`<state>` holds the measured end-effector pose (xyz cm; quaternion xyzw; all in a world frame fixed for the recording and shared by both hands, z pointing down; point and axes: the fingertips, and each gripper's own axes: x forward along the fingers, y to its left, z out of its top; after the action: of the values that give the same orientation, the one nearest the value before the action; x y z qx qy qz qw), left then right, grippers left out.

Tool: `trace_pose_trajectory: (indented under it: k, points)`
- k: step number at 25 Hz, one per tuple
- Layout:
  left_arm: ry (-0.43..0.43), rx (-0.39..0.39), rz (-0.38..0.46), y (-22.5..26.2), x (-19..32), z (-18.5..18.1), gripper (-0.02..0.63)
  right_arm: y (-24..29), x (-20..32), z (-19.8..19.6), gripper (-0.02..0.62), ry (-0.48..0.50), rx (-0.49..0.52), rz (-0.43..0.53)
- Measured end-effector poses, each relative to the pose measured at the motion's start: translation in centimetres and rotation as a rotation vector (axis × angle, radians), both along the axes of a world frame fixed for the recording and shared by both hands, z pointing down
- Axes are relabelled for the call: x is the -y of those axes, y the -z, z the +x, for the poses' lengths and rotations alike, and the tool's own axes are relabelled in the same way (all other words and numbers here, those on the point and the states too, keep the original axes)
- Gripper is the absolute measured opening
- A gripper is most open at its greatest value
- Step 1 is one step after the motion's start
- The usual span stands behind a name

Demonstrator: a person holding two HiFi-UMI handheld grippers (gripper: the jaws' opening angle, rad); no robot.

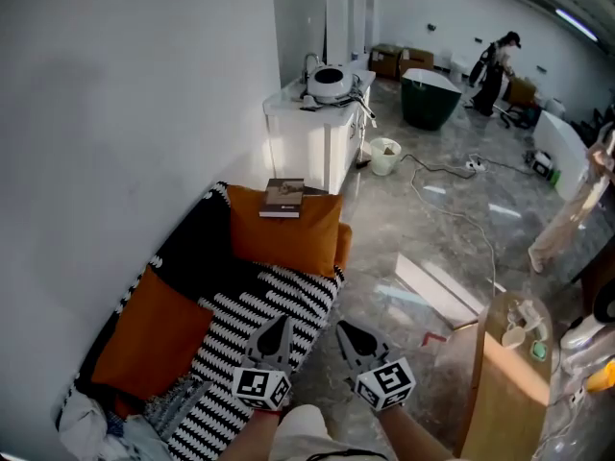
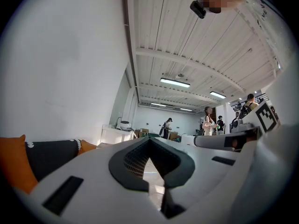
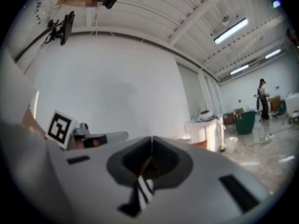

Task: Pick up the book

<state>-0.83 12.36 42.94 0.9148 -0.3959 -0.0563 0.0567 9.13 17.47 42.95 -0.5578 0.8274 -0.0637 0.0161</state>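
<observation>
- Along the left of the head view, a plain white wall (image 1: 125,94) runs from the near edge to the far corner.
- Against this wall stands a sofa (image 1: 250,325) with a cover in black and white stripes.
- Beyond the far end of the sofa stands a white cabinet (image 1: 312,137). A round white appliance (image 1: 330,83) sits on top of it.
- Two orange cushions lie on the sofa: the near cushion (image 1: 149,339) at the wall side and the far cushion (image 1: 283,243) at the cabinet end.
- The left gripper (image 1: 280,323) is over the striped cover at the near end of the sofa. Its jaws are fully together, with nothing between them.
- The right gripper (image 1: 344,330) is just beside the left gripper, over the sofa's outer edge. Its jaw tips meet along a thin seam, and it holds nothing.
- The book (image 1: 282,198) lies flat on the top of the far cushion, cover up, close to the cabinet. It is well apart from both grippers.
</observation>
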Motion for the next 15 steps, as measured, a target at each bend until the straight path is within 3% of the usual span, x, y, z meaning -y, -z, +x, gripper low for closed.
trace_pose_trajectory:
  k: [8, 15]
  points:
    - [-0.003, -0.001, -0.016, -1.7, 3.0, 0.9, 0.021, -1.0, 3.6, 0.0, 0.014, 0.046, -0.009, -0.013]
    - [0.047, -0.028, -0.032, -1.8, 8.4, 1.4, 0.021, -2.3, 8.9, 0.7, 0.014, 0.053, -0.029, -0.037]
